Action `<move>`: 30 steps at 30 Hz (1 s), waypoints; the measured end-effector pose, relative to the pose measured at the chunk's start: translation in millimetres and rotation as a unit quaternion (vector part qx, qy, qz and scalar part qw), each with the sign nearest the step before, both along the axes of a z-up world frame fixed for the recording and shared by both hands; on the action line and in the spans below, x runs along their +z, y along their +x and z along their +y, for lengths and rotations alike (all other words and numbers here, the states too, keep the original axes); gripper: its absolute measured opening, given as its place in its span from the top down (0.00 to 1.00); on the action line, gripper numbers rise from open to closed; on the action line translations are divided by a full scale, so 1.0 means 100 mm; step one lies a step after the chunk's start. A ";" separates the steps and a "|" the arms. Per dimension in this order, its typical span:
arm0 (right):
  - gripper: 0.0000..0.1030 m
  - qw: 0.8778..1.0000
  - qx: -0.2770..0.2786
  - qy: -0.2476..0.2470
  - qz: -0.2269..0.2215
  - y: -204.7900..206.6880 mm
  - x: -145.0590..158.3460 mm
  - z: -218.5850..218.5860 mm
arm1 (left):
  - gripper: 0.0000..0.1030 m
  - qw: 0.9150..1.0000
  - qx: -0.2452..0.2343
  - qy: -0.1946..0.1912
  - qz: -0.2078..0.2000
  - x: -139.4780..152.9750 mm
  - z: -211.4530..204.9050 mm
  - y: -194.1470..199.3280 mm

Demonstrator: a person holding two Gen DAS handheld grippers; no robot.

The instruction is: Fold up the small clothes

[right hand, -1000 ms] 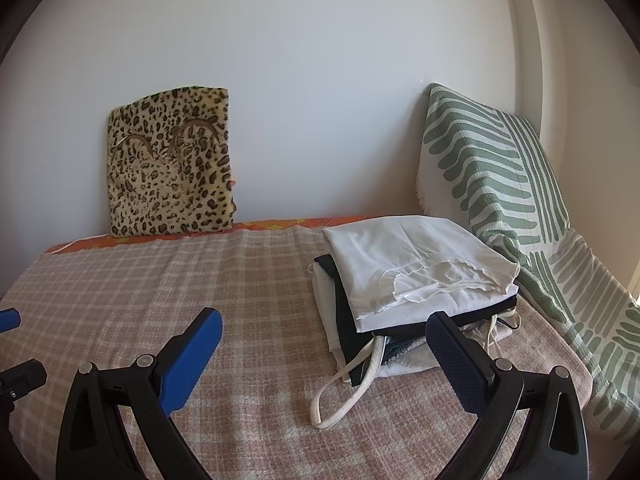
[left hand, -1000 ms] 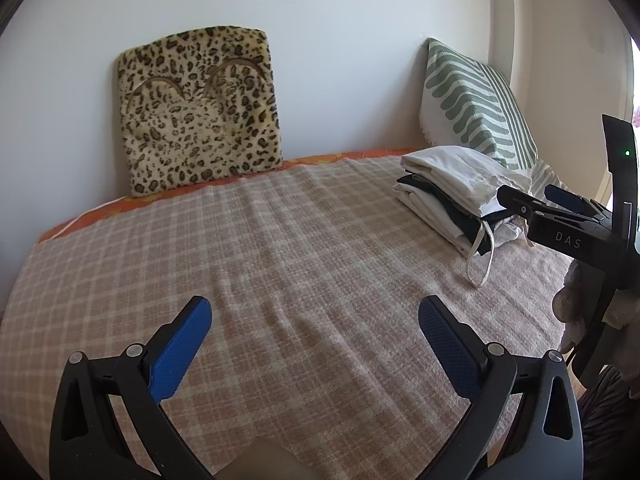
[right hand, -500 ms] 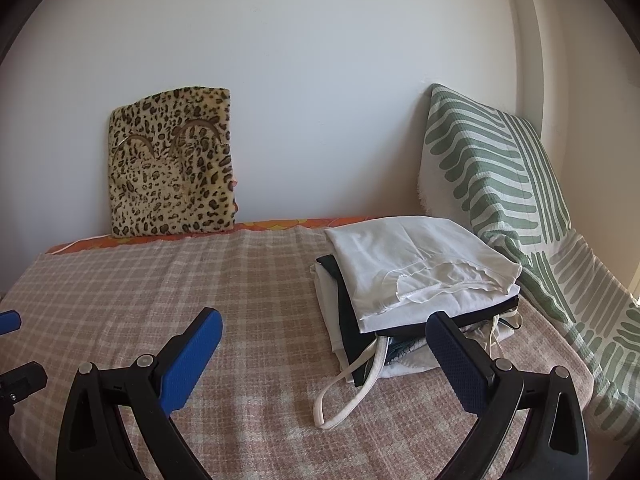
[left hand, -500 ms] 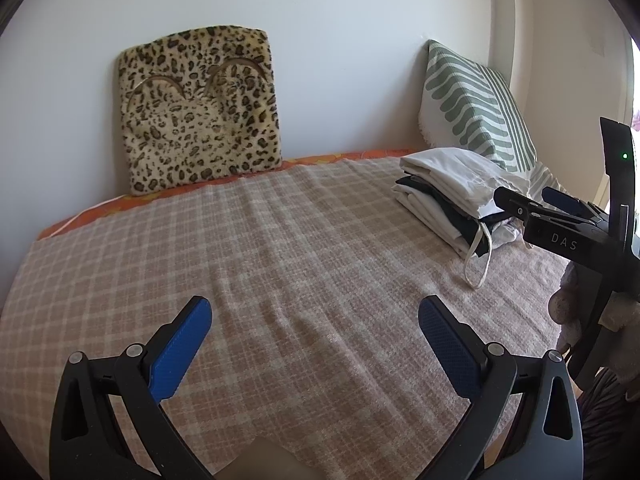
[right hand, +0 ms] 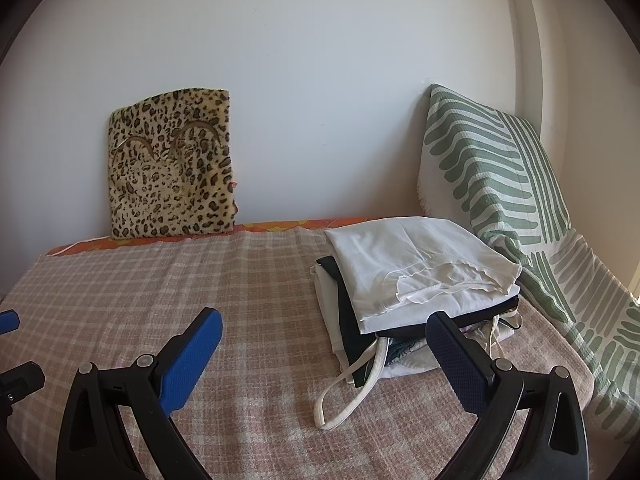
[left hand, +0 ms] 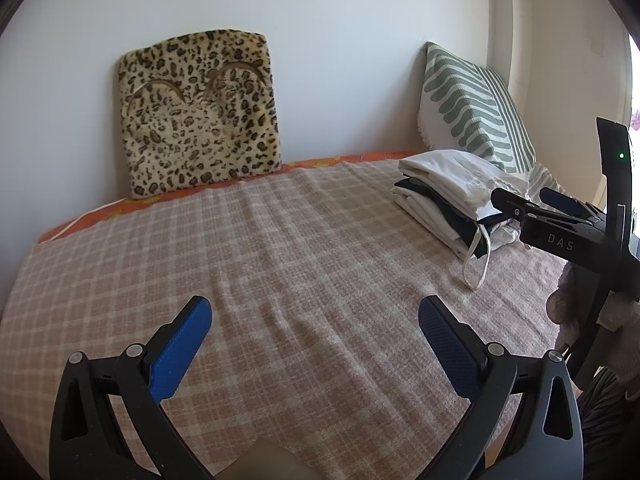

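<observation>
Left wrist view: the left gripper [left hand: 315, 322] is held wide apart and empty above a checked blanket [left hand: 280, 264] spread over a bed. Ahead of it and to the left, a leopard cushion [left hand: 198, 114] is propped against a white wall [left hand: 340, 40]. Ahead and to the right, a stack [left hand: 448, 194] of folded clothes is seen near a striped pillow [left hand: 472, 108]. At the far right, the right gripper [left hand: 536, 202] is seen from the side, just beside the stack.

Right wrist view: the right gripper [right hand: 324, 326] is spread wide and holds nothing. The stack [right hand: 412, 276] lies just ahead of its right finger, white garment on top, dark one beneath. A white strap [right hand: 352, 394] is seen trailing from the stack onto the blanket [right hand: 160, 280], between the fingers. The pillow [right hand: 500, 176] is leaned against the wall to the right.
</observation>
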State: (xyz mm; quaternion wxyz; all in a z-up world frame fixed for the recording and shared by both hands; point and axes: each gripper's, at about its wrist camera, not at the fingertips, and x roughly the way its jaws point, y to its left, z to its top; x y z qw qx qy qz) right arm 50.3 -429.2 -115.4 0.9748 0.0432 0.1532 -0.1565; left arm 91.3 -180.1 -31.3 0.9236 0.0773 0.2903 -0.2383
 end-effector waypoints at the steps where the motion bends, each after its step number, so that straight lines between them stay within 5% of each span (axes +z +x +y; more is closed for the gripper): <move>1: 0.00 1.000 0.000 0.000 0.000 0.00 0.01 0.00 | 0.00 1.000 0.000 0.000 0.000 0.00 0.00 0.00; 30: 0.00 1.000 -0.001 0.000 -0.001 0.00 0.02 0.03 | 0.00 1.000 0.005 -0.004 -0.003 0.04 -0.01 -0.04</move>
